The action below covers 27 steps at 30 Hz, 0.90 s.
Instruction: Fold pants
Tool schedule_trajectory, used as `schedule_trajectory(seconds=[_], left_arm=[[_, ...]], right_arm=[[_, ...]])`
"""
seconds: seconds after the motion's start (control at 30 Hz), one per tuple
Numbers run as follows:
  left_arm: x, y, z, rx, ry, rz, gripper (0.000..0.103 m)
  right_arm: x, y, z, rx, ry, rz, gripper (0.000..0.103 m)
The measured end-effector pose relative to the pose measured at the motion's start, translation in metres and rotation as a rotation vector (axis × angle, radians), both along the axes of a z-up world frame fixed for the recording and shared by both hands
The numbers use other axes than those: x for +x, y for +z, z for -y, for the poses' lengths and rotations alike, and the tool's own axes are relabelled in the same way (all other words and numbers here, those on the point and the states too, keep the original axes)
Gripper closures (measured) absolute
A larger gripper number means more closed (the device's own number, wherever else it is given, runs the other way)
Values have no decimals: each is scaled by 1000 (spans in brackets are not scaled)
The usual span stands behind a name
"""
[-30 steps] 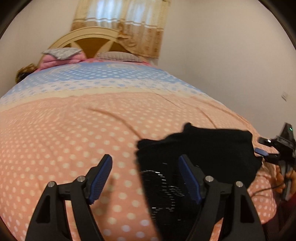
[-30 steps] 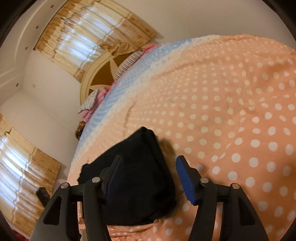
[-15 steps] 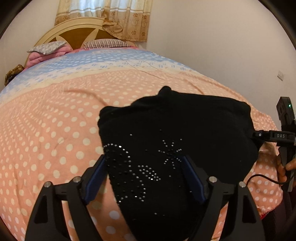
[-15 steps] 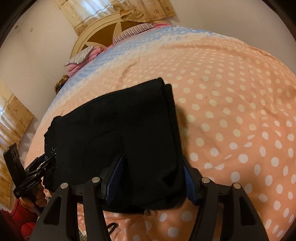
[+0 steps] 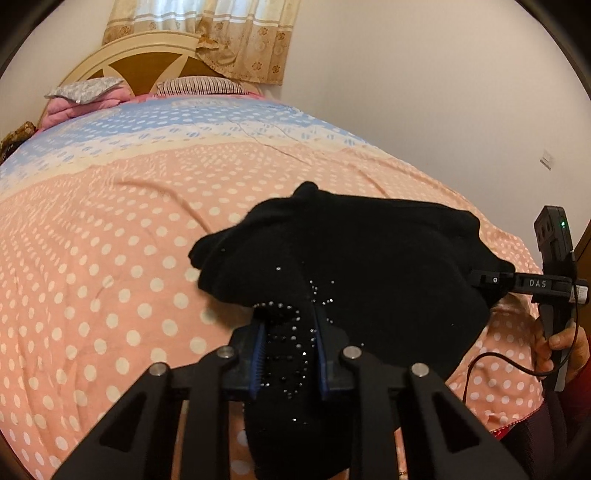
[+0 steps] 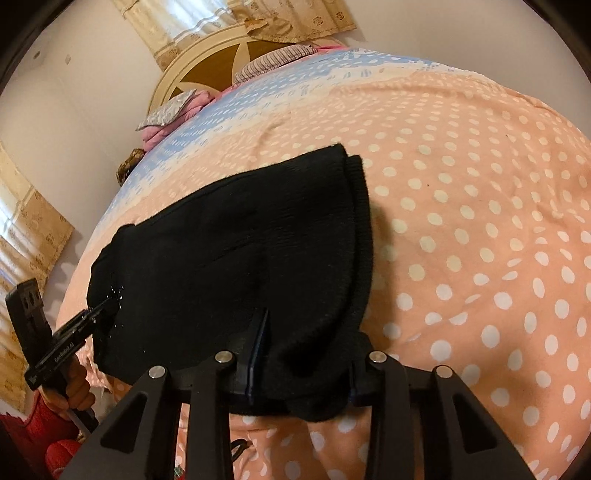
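Black pants (image 5: 369, 266), partly folded and set with small rhinestones, lie near the foot of a bed with a peach polka-dot cover (image 5: 110, 258). My left gripper (image 5: 290, 328) is shut on the near rhinestone edge of the pants. My right gripper (image 6: 306, 354) is shut on the near ribbed edge of the pants (image 6: 240, 258). The right gripper also shows in the left wrist view (image 5: 491, 282), at the right end of the pants. The left gripper shows in the right wrist view (image 6: 99, 314), at the left corner.
A headboard (image 5: 147, 62), pillows (image 5: 199, 86) and a pink blanket (image 5: 74, 107) are at the far end of the bed. Curtains (image 5: 221, 33) hang behind. A wall (image 5: 443, 92) runs along the right side. The bed's near edge is right below the grippers.
Both grippers have closed from open onto the near edge of the pants. The fabric bunches up between the jaws.
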<state>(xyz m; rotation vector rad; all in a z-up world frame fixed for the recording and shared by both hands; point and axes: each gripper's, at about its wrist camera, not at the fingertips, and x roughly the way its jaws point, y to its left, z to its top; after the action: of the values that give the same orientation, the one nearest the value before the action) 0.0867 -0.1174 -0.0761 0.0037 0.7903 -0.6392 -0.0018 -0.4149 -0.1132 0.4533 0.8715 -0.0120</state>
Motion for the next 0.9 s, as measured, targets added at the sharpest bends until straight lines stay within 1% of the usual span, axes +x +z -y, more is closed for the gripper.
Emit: schedule_trajectory(seconds=[0.07,0.1,0.13,0.17,0.2,0.23,0.3,0.4,0.5,0.67,0.77,0.9], left_arm=[[6,-5,-3,-30,19,-40,64],[9,-6,-6,-61,27,-63,62],[10,-6,-6,-73,36,-74,62],[8,-5,-6,-63,36,-71,64],[7,-3,-3,-42,30,-58,68],[6,0,-2,-30,29,-41,77],[4,4,-5,-59,23,-38,80],[8,16,-12,-100,21,-29,81],[12,30,-18,-133,31,2,88],[25,51,-36,-163,59,46,88],[31,57,-56,-169,100,76,88],[45,67,-81,-167,167,111,88]], right_arm=[[1,0,0,-3,-7,-3,66],[2,0,-1,-6,-8,-8,65],[2,0,-2,-11,-9,-12,64],[3,0,-4,-20,-8,-16,64],[3,1,-5,-29,-8,-20,65],[3,2,-7,-32,-14,-26,66],[2,4,-7,-30,-16,-34,74],[0,17,-12,-36,-18,-18,76],[-2,38,-22,-39,-2,19,77],[7,81,-50,-43,63,90,77],[24,98,-68,-49,107,108,77],[46,111,-98,-56,173,128,77]])
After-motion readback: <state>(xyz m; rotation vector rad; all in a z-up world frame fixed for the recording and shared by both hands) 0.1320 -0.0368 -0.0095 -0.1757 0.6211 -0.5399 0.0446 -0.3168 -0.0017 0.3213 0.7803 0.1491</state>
